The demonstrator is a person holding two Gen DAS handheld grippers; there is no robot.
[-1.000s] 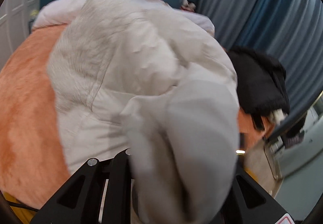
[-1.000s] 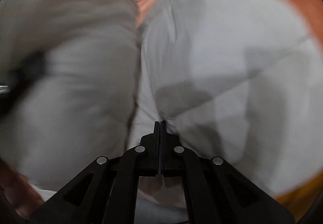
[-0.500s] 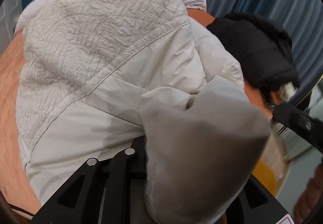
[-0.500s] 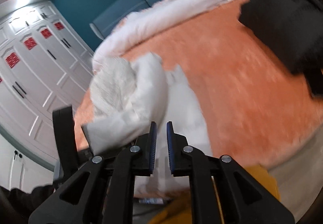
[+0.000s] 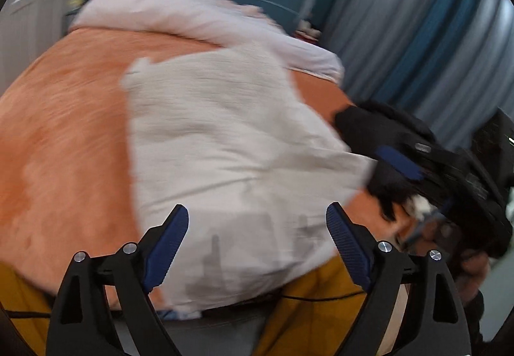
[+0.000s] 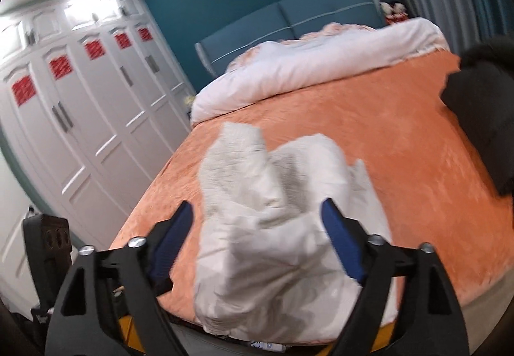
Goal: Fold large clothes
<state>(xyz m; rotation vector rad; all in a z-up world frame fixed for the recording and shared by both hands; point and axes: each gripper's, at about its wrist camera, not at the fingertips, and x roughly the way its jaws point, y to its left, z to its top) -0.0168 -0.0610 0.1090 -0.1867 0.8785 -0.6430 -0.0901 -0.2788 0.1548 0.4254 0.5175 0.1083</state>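
1. White jacket (image 6: 282, 227): lies bunched on the orange bed (image 6: 369, 118), near its foot edge.
2. Left claw (image 5: 257, 227) and right claw (image 6: 257, 221): each spread apart, empty, above the jacket.
3. Black garment (image 5: 379, 131): at 3 o'clock of the jacket.
4. Step judged: between folds; next, pinch a fresh edge.

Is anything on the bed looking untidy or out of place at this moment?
Yes. The white jacket lies bunched and uneven near the foot of the orange bedspread, not folded flat. Both the left gripper and the right gripper are open, holding nothing. A black garment sits beside it.
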